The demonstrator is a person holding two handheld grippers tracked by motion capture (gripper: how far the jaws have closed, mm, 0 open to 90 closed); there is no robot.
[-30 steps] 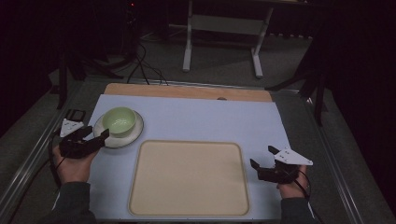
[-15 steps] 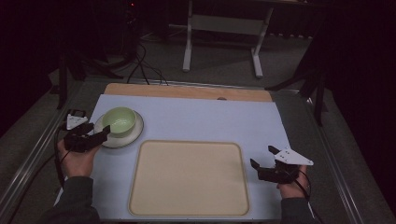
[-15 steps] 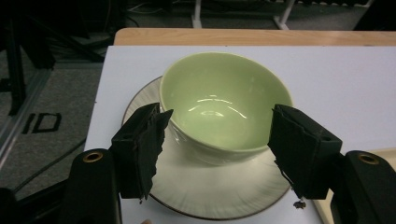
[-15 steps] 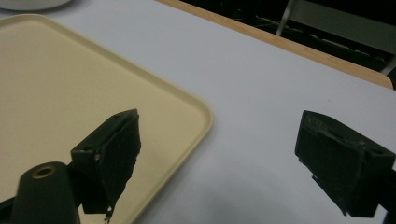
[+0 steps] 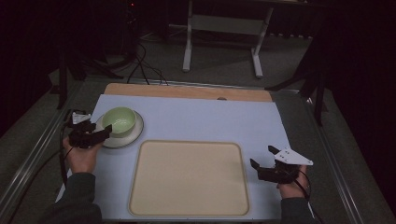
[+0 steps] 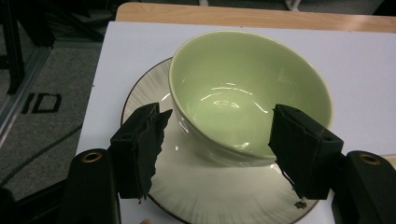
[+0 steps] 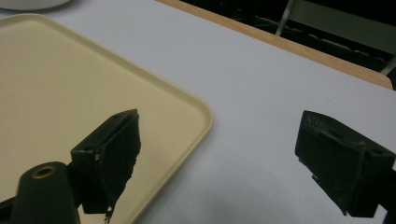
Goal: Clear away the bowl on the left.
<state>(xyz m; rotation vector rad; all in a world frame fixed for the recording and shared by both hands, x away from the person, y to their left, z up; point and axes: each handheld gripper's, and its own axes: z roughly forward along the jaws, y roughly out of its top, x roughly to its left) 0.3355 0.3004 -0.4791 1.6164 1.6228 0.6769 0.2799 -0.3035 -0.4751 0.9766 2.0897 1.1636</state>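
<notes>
Left gripper (image 6: 215, 140), jaws spread, straddles the green bowl (image 6: 247, 93) on its plate (image 6: 196, 186) at the mat's ten o'clock. Right gripper (image 7: 224, 158) gapes unladen by the tray (image 7: 70, 84), at four o'clock.

Person with two hand-held grippers: dark grey-green long sleeves (image 5: 77, 198); left gripper (image 6: 217, 142) black, blocky jaws with ragged-edged pads, brass-ringed screw holes, black trailing cable (image 5: 61, 161); right gripper (image 7: 229, 161) black, same jaws, topped by a pale grey three-cornered plate (image 5: 292, 157).
</notes>
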